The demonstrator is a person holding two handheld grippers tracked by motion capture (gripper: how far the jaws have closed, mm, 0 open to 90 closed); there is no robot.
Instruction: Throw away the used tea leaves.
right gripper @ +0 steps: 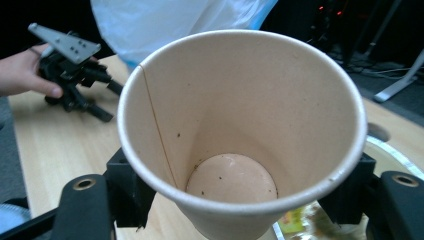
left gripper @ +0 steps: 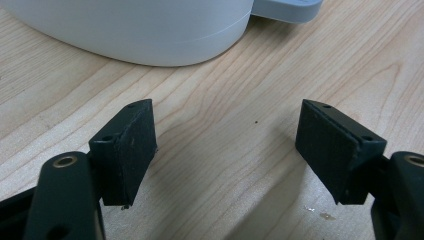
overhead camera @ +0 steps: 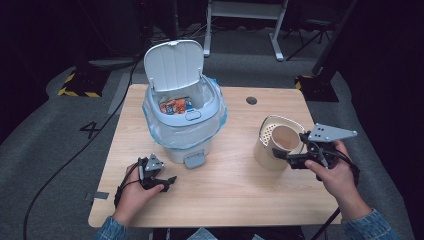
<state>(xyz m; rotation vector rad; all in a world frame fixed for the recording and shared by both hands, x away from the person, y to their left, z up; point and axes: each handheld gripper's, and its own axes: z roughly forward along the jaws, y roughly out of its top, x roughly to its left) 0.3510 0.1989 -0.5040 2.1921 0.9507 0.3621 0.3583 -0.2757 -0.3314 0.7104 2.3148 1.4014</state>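
While tipped so its mouth faces the person, long axis near level, paper cup (right gripper: 240, 135) gripped by right gripper (overhead camera: 295, 156) over the table's (overhead camera: 235, 195) right side, left gripper (left gripper: 225, 150) gaping, resting beside bin (overhead camera: 182, 112).

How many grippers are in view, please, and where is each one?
2. The left gripper is at the table's near left, in front of the bin, with its jaws open. The right gripper is at the right, clamped on a paper cup.
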